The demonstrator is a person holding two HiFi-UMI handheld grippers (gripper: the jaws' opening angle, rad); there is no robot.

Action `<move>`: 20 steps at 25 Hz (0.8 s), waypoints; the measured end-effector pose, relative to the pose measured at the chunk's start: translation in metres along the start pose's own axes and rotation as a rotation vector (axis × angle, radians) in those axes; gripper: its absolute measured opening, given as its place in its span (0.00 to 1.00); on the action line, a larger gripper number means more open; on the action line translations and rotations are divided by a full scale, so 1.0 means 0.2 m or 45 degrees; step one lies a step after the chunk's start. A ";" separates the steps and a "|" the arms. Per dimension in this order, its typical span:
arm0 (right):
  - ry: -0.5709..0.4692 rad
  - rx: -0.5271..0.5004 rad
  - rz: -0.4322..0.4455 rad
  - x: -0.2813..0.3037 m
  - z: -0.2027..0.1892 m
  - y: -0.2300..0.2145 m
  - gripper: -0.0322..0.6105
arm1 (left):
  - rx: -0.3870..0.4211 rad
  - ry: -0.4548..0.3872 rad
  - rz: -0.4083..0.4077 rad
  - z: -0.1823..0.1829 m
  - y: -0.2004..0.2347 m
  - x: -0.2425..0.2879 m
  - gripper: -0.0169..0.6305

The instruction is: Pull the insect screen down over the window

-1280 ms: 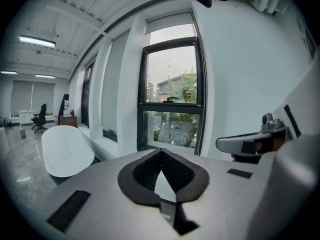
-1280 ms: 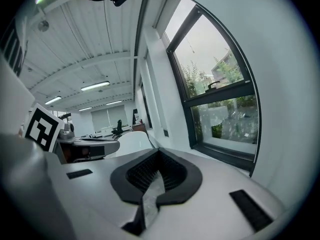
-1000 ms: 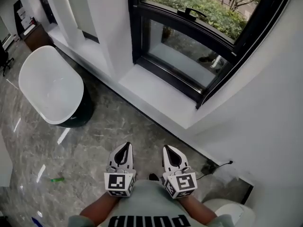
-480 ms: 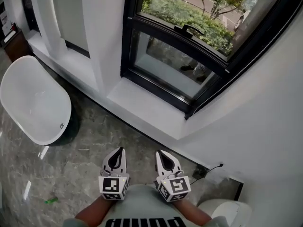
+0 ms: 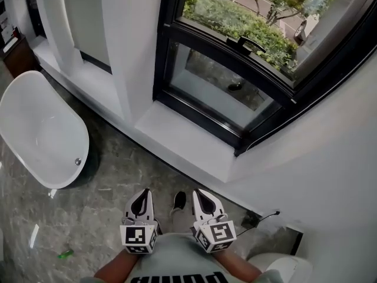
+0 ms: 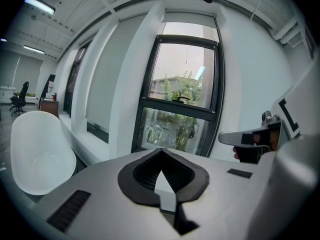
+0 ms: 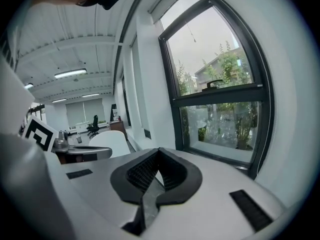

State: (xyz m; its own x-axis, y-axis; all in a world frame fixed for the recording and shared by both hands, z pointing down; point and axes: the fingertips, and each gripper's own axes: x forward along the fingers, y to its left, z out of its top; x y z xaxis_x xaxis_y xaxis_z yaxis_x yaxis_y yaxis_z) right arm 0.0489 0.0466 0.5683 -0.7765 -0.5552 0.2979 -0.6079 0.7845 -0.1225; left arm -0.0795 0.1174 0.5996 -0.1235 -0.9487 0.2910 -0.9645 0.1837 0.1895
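Note:
A tall black-framed window (image 5: 235,69) fills the top of the head view, with a black handle (image 5: 250,43) on its middle bar and a white sill (image 5: 182,137) below. In the left gripper view a thin pull cord (image 6: 187,54) hangs from the housing at the window's top (image 6: 190,18); it also shows in the right gripper view as a cord (image 7: 191,34). No screen covers the glass. My left gripper (image 5: 145,193) and right gripper (image 5: 199,193) are held side by side low in the view, well short of the sill. Both are shut and empty, pointing at the window (image 6: 161,151) (image 7: 159,151).
A white tub-shaped seat (image 5: 41,128) stands on the grey marble floor at the left. A shoe (image 5: 179,200) shows between the grippers. A black cable and plug (image 5: 254,219) lie by the white wall on the right. A small green object (image 5: 65,254) lies on the floor.
The view has shifted toward the window and the sill is nearer. Both grippers have advanced with it, still shut. A shoe has come into sight between them.

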 end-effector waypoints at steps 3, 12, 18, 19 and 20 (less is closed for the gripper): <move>0.002 0.025 0.040 0.15 0.01 -0.09 0.04 | 0.028 0.004 0.043 0.05 0.04 0.14 0.05; -0.063 0.045 0.140 0.53 0.29 -0.50 0.04 | 0.100 -0.010 0.106 0.36 -0.07 0.68 0.05; -0.090 0.054 0.137 0.67 0.39 -0.79 0.04 | 0.118 0.003 0.087 0.45 -0.20 0.99 0.05; -0.092 0.055 0.137 0.69 0.39 -0.83 0.04 | 0.124 0.007 0.080 0.46 -0.22 1.02 0.05; -0.094 0.055 0.133 0.70 0.39 -0.87 0.04 | 0.128 0.011 0.071 0.47 -0.23 1.06 0.05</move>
State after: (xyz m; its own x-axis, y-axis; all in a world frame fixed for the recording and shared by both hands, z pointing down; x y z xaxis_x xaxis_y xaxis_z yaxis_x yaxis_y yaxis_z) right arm 0.0331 -0.1895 0.5579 -0.8450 -0.4912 0.2114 -0.5286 0.8272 -0.1907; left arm -0.0833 -0.1161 0.5641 -0.1760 -0.9355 0.3063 -0.9749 0.2088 0.0776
